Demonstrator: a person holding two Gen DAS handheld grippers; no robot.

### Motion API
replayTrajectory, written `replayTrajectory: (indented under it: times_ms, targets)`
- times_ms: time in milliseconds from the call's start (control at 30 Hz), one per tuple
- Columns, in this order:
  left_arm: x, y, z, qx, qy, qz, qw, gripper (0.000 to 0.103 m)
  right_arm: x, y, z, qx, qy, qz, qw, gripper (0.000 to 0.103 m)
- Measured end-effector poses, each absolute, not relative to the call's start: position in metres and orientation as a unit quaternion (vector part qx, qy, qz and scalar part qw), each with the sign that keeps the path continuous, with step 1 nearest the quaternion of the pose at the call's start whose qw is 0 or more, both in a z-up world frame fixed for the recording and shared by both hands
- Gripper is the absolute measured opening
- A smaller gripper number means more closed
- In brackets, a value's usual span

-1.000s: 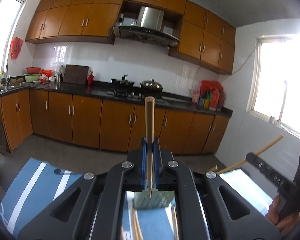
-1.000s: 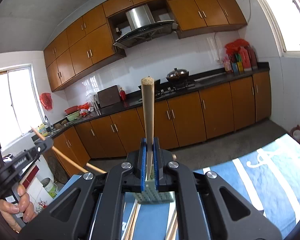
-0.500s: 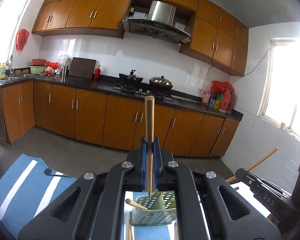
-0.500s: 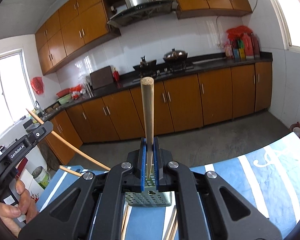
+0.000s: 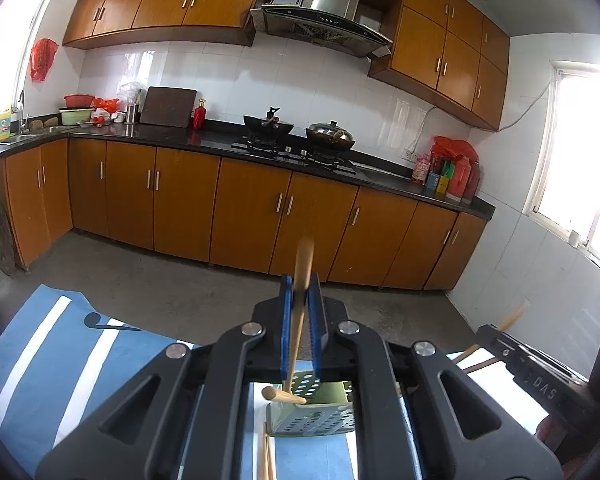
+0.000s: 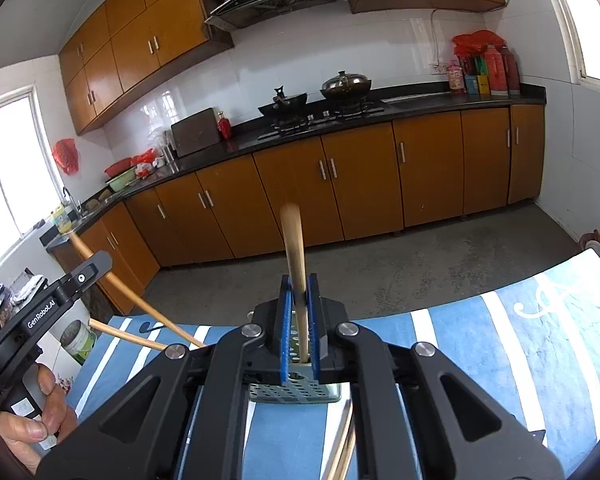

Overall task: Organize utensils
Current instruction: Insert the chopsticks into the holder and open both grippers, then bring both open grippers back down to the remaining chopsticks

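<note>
Left wrist view: green perforated holder [image 5: 316,412], one chopstick [image 5: 283,396] across its rim.

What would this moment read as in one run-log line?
left tool shut on tilted chopstick | right tool shut on upright chopstick | both above green holder | third chopstick lying in holder

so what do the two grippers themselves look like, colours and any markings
Both are matte black with angular linkage arms, silver round pivot bolts and blue ridged pads on the fingers. The left gripper, seen from the right wrist view, bears white "GenRobot.AI" lettering. The right gripper, seen from the left wrist view, shows embossed "DAS" letters.
</note>
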State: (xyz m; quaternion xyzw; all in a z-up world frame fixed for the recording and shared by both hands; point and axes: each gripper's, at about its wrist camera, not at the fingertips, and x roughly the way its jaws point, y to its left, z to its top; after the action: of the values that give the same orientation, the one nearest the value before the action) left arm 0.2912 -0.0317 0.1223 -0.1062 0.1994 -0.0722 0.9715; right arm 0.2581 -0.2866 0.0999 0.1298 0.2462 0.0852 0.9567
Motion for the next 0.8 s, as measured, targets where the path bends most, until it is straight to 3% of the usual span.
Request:
replayTrajectory:
  times_ms: [433, 533, 800]
  targets:
    - [0.222, 0.0, 0.142, -0.1, 0.18, -0.057, 0.977, 0.018, 0.197, -0.331, 0.11, 0.137, 0.218, 0.034, 0.966, 0.01]
    - [0.196, 0.012, 0.123, -0.087, 0.19, -0.048, 0.977, 0.02, 0.183, -0.342, 0.076, 0.127, 0.252, 0.012, 0.959, 0.018]
    - [0.179, 0.035, 0.014, -0.072, 0.314, -0.028, 0.946, 0.022, 0.185, -0.331, -0.043, 0.131, 0.39, 0.009, 0.912, 0.018]
